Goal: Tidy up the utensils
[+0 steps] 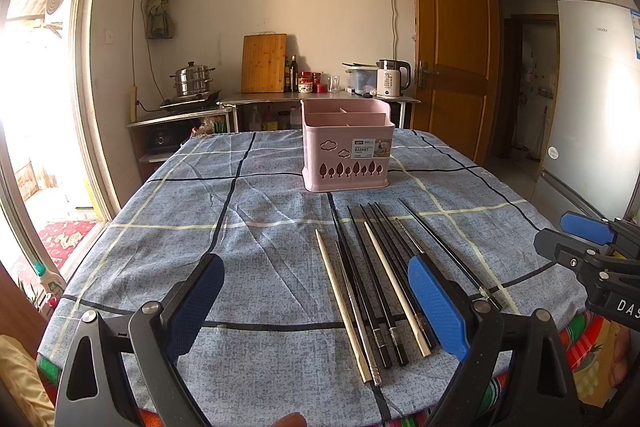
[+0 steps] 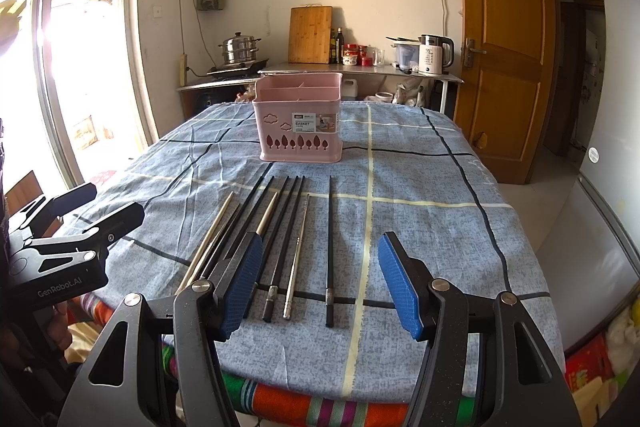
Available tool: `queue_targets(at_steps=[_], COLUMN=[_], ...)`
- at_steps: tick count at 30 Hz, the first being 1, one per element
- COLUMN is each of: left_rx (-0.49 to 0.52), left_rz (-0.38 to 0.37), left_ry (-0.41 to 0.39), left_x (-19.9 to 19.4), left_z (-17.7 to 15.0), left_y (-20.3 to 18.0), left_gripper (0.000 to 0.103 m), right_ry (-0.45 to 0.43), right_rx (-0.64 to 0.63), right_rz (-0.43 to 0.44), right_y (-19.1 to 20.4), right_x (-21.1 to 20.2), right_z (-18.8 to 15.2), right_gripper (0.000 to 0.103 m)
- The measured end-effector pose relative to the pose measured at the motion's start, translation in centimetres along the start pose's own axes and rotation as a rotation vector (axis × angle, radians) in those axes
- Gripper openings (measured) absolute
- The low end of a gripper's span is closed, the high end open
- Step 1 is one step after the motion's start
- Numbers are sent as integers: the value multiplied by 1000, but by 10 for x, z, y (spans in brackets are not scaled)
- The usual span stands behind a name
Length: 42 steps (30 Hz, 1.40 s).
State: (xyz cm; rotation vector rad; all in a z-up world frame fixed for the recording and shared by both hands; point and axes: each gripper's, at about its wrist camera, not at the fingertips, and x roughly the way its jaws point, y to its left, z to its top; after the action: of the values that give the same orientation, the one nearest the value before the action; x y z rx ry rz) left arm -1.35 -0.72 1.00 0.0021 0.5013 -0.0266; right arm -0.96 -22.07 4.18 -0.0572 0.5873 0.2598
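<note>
Several chopsticks (image 1: pixel 376 291) (image 2: pixel 280 239), black, pale wood and metal, lie side by side on the blue checked tablecloth. A pink divided basket (image 1: pixel 346 145) (image 2: pixel 298 119) stands behind them, with nothing showing in its compartments. My left gripper (image 1: pixel 316 307) hovers open above the near ends of the chopsticks, nothing between its blue pads. My right gripper (image 2: pixel 320 283) is open too, over the rightmost black chopstick (image 2: pixel 329 251) and a metal one. Each gripper shows at the edge of the other's view: the right gripper body (image 1: pixel 592 251) and the left gripper body (image 2: pixel 60 239).
The table (image 1: pixel 160 227) ends close in front of me, with a striped cloth hanging at the edge. A counter with a pot, cutting board, bottles and kettle (image 1: pixel 394 79) runs behind. A wooden door (image 2: pixel 504 39) and a fridge (image 1: pixel 596 107) stand at the right.
</note>
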Motion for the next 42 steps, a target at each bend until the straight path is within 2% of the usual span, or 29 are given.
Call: queue_targets(at_steps=[14, 20, 24, 28, 31, 39, 41, 42], left_rx=[3, -7, -8, -11, -34, -97, -104, -107], left_rz=[-18, -54, -71, -40, -34, -39, -44, -47], left_ry=[19, 56, 109, 196, 252, 380, 406, 417], left_x=[7, 22, 42, 71, 93, 144, 153, 156], left_z=[-1, 0, 1, 1, 0, 2, 2, 2], left_y=[-1, 3, 6, 11, 18, 33, 34, 34], left_gripper=[94, 94, 94, 94, 84, 84, 79, 73], right_ry=[10, 23, 39, 61, 76, 121, 131, 140], right_rx=[1, 3, 0, 9, 1, 19, 17, 11], right_rz=[1, 1, 3, 9, 9, 19, 28, 31], right_y=[-1, -1, -3, -7, -9, -17, -17, -15], right_x=[3, 10, 20, 35, 46, 80, 87, 93], right_z=[-2, 0, 3, 8, 11, 22, 25, 27], right_gripper=[61, 61, 61, 61, 61, 61, 61, 57])
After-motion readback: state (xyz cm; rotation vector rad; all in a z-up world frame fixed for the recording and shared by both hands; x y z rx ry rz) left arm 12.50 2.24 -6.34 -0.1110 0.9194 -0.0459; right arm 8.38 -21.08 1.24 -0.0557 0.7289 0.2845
